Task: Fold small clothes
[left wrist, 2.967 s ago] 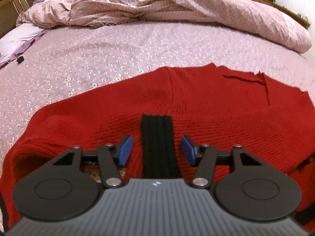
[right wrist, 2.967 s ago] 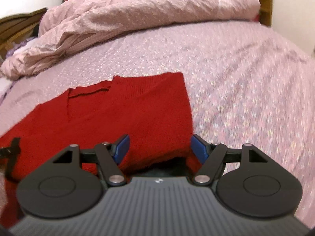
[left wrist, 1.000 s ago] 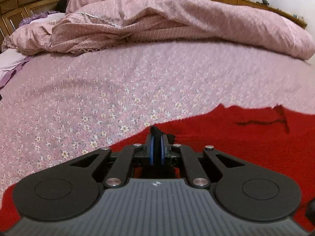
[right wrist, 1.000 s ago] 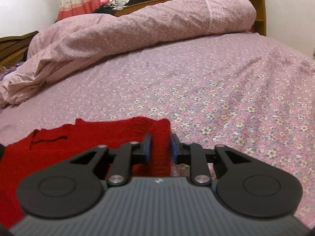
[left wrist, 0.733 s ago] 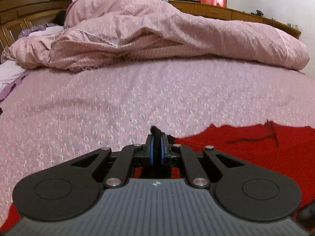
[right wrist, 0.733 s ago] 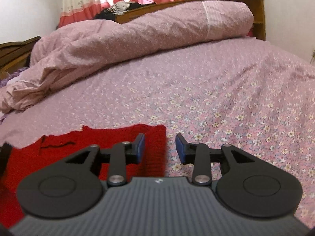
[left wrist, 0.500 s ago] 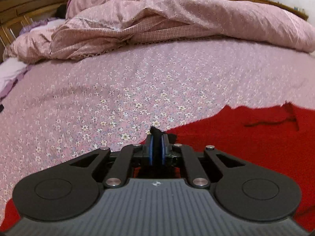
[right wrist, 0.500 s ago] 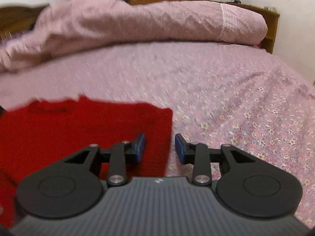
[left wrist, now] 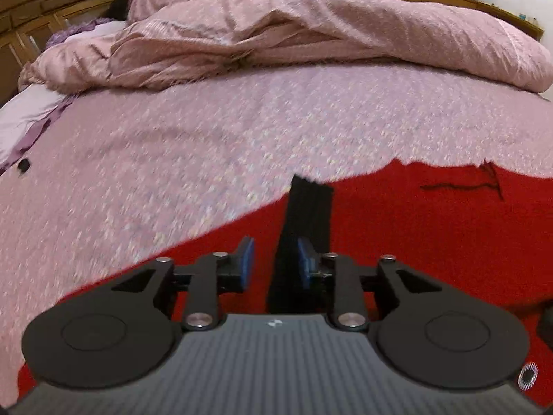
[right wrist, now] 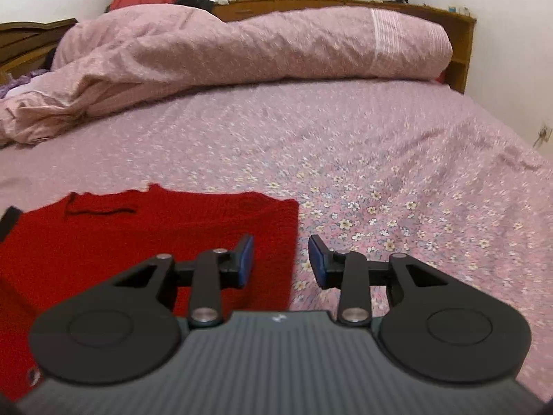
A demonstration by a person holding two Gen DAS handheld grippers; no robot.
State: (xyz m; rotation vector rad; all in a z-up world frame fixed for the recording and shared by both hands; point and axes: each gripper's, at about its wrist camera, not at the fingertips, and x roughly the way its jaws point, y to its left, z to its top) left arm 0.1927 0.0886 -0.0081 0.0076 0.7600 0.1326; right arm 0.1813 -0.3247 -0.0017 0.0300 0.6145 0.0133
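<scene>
Lying between the left gripper's (left wrist: 274,266) spread jaws, a black cuff (left wrist: 304,228) (right gripper (right wrist: 280,259), likewise spread, seeing only red sweater (right wrist: 138,238)).

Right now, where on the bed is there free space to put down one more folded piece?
The flowered sheet is bare to the right of the red sweater, and between the sweater and the rumpled pink duvet. Left of the sweater's black trim it is bare too. The near middle is crowded: the sweater fills it, with the left gripper and right gripper open over it.

left gripper (left wrist: 275,263) let go of black cuff (left wrist: 304,228); both grippers now open, pulled back.
</scene>
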